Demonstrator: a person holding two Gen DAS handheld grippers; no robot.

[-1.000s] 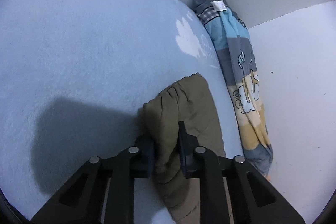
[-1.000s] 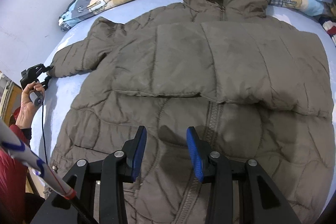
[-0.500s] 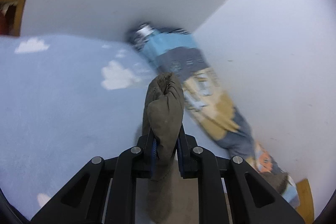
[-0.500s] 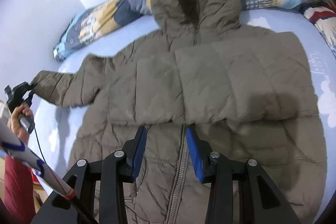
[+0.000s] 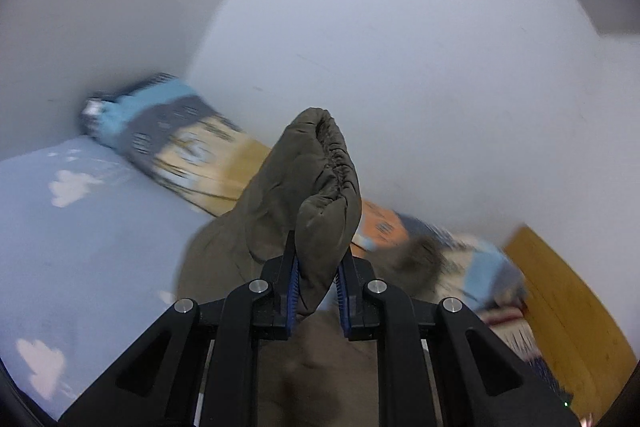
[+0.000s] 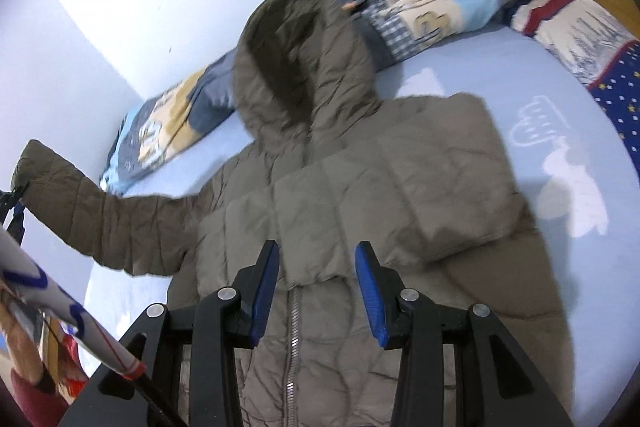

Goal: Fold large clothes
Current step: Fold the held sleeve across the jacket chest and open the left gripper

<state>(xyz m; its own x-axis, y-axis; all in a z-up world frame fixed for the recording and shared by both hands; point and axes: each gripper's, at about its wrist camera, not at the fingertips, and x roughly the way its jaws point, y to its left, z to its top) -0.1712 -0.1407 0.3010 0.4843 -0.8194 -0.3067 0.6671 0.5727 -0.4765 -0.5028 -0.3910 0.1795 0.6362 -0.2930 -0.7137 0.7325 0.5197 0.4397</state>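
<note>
Left wrist view: the left gripper (image 5: 317,269) pinches the cuff end of the jacket sleeve (image 5: 316,183) between its blue pads. The cuff stands up past the fingertips, its gathered elastic edge facing right. The rest of the sleeve drops away to the left and below the fingers. Behind it, a patterned blanket (image 5: 180,143) lies rolled along the foot of the white wall (image 5: 400,27), blurred. The light blue bed sheet (image 5: 80,247) with white cloud shapes fills the left side. A strip of wooden board (image 5: 560,299) shows at far right.

Right wrist view: the right gripper (image 6: 316,287) hangs above the jacket with its fingers spread and nothing between them. The olive hooded jacket (image 6: 360,207) lies front-up on the sheet, zip (image 6: 294,327) closed, hood (image 6: 296,63) pointing to the far wall and resting partly on the blanket roll. The right-hand sleeve lies folded across the chest. The left-hand sleeve stretches out to the left, raised off the sheet, its cuff meeting the other gripper at the frame's left edge. A second blanket (image 6: 592,39), red, white and dark blue with stars, sits at far right. A person's red sleeve (image 6: 28,395) shows in the lower left corner.
</note>
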